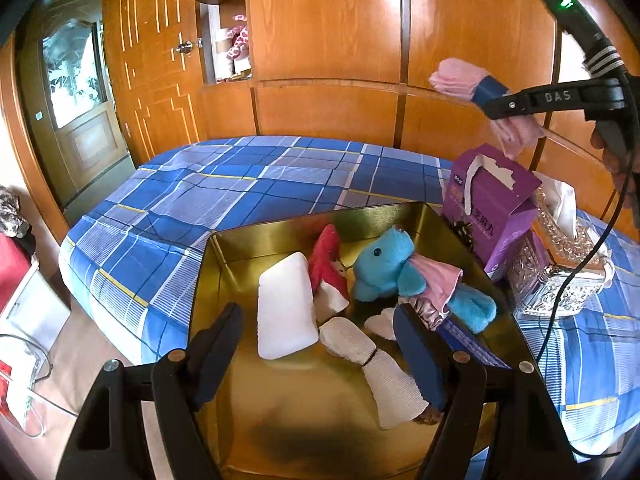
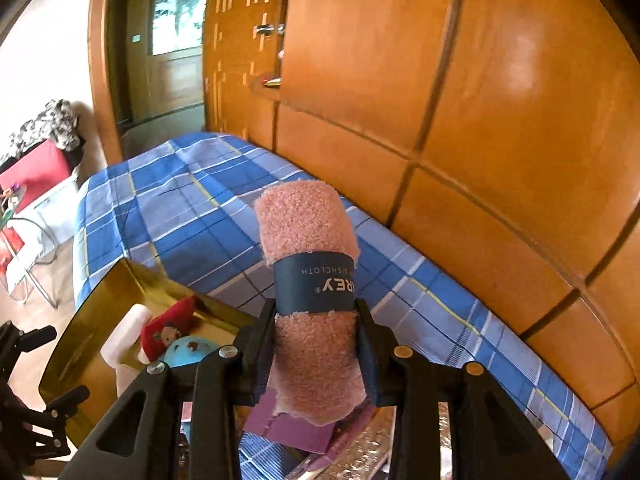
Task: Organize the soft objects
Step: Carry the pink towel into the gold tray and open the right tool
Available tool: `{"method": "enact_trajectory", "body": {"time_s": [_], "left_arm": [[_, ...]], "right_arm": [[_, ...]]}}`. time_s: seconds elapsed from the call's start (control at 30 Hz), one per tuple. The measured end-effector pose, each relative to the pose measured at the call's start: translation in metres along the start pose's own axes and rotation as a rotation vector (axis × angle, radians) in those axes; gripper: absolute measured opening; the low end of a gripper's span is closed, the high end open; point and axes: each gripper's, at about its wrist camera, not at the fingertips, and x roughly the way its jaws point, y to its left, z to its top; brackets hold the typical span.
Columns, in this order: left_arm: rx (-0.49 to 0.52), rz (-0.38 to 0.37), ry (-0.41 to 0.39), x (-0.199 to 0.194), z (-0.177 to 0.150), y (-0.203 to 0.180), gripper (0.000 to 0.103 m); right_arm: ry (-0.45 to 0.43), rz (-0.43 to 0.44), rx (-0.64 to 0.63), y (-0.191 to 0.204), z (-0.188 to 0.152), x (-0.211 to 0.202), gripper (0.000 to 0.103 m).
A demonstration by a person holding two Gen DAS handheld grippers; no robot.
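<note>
Left-wrist view: we see the left gripper [image 1: 320,344] angled downward over a gold tray [image 1: 224,264] that rests on a blue plaid bed [image 1: 224,184]; its jaws stand apart with nothing pressed between them. Inside the tray lie a white pad [image 1: 284,308], a red plush [image 1: 330,260], a blue elephant toy [image 1: 384,264] and a tied white cloth [image 1: 376,356]. At two o'clock the right gripper [image 1: 486,98] reaches in from the right edge, held well above the bed, with a pink dishcloth roll [image 1: 456,78] protruding past its tip. Below it, at three o'clock, stand a purple box [image 1: 488,208] and, just beside that, a silver tissue holder [image 1: 560,280].

Right-wrist view: we see the right gripper [image 2: 316,340] tilted downward, its jaws clamped on the pink dishcloth roll [image 2: 304,232] just below the dark paper band [image 2: 316,284]. The roll stands upright along the fingers [image 2: 260,344]. The gold tray [image 2: 120,280] sits at eight o'clock, the purple box [image 2: 288,428] beneath the roll at six.
</note>
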Motion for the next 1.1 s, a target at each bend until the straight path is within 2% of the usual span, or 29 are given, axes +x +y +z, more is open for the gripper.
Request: {"method": "enact_trajectory", "body": {"time_s": [0.2,0.4,0.6,0.67,0.83,1.1], "left_arm": [[0.002,0.005,-0.009,-0.002,0.001,0.0,0.077],[-0.031,0.039,-0.042,-0.01,0.005,0.01,0.077],[-0.096,0.115,-0.084,-0.021,0.011,0.037,0.079],[-0.111,0.138,-0.096,-0.024,0.012,0.044,0.082],[-0.126,0.162,-0.105,-0.026,0.012,0.053,0.083],[-0.109,0.155,-0.102,-0.026,0.01,0.046,0.083]], "right_arm": [[-0.014,0.024,0.037,-0.005,0.006,-0.005,0.036],[-0.021,0.122,-0.022,0.028,0.011,0.0,0.036],[0.05,0.251,-0.123,0.082,-0.004,0.019,0.036],[0.096,0.304,-0.16,0.102,-0.017,0.029,0.036],[0.205,0.377,-0.204,0.136,-0.049,0.047,0.036],[0.26,0.426,-0.158,0.147,-0.081,0.048,0.036]]}}
